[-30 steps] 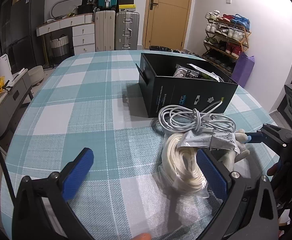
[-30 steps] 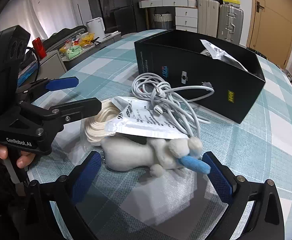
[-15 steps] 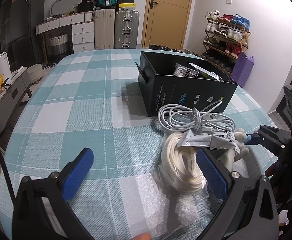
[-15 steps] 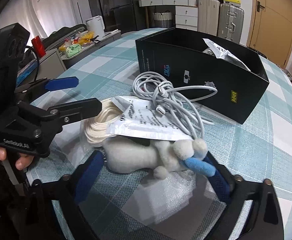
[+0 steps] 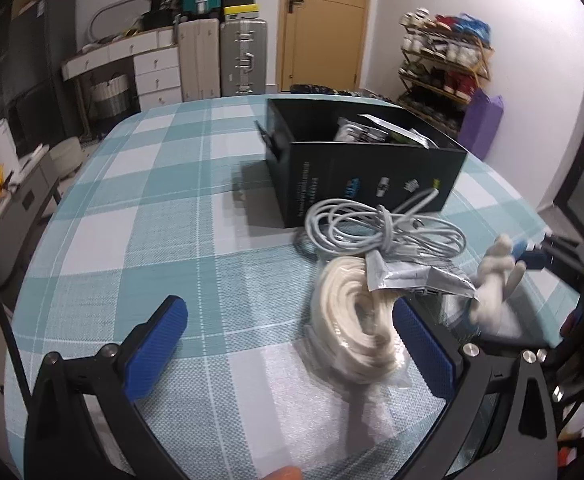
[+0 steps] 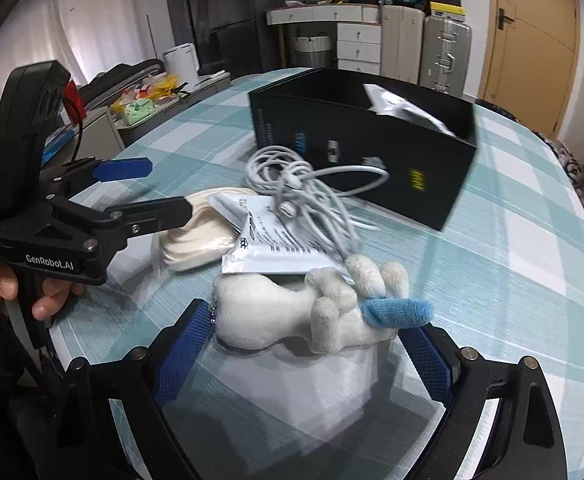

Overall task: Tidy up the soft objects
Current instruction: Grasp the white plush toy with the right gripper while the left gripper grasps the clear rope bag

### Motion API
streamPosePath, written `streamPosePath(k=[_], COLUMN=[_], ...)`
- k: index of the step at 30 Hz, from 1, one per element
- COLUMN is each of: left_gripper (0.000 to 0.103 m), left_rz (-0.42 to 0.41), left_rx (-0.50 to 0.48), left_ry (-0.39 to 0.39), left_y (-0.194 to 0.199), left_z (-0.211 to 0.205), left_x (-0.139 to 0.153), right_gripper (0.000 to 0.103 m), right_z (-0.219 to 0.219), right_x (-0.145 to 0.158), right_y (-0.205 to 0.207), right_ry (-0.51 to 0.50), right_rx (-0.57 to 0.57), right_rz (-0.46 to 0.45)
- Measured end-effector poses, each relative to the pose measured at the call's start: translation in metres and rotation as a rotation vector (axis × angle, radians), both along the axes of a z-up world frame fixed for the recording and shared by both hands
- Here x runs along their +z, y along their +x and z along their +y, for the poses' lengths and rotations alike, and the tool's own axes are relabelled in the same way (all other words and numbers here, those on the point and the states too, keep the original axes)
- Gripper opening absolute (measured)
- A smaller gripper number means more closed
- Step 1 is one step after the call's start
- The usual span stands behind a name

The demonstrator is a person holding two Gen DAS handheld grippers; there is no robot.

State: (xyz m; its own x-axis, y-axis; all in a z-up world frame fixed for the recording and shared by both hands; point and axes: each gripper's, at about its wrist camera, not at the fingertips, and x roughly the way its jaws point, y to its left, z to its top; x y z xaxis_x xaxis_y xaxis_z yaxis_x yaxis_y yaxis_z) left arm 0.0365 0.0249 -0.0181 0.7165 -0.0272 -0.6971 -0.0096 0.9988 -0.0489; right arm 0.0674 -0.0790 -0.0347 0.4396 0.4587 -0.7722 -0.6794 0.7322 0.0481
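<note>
The right gripper has closed in from wide, and its pads now press the white plush toy, lifting it off the tabletop beneath the foil pouch. That suggests the toy goes next into the black box. The left gripper stays open beside the cream cord coil, gripping nothing.

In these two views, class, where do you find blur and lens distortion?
Left wrist view: the white plush toy and bagged cream cord coil smear with motion blur; the door bows. Right wrist view: the black box's right edge ghosts; the plaid table curves, fisheye.
</note>
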Motion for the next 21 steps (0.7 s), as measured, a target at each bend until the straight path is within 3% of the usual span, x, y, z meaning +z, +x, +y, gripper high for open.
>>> streamPosePath(k=[7, 16, 17, 21], left_gripper=[0.103, 0.101, 0.099, 0.074], left_rz=[0.030, 0.116, 0.125, 0.143], left_rx=[-0.082, -0.092, -0.095, -0.121], left_ry=[0.058, 0.083, 0.080, 0.051], left_y=[0.003, 0.018, 0.018, 0.019], left_z=[-0.021, -0.028, -0.028, -0.030], left_x=[0.004, -0.007, -0.008, -0.012], right_gripper=[0.094, 0.094, 0.094, 0.094], right_z=[-0.031, -0.056, -0.057, -0.060], right_x=[0.002, 0.010, 0.010, 0.010], right_y=[-0.001, 0.001, 0.002, 0.002], right_ry=[0.007, 0.021, 0.023, 0.030], right_rx=[-0.060, -0.117, -0.120, -0.132], right_rz=[-0.010, -0.036, -0.036, -0.037])
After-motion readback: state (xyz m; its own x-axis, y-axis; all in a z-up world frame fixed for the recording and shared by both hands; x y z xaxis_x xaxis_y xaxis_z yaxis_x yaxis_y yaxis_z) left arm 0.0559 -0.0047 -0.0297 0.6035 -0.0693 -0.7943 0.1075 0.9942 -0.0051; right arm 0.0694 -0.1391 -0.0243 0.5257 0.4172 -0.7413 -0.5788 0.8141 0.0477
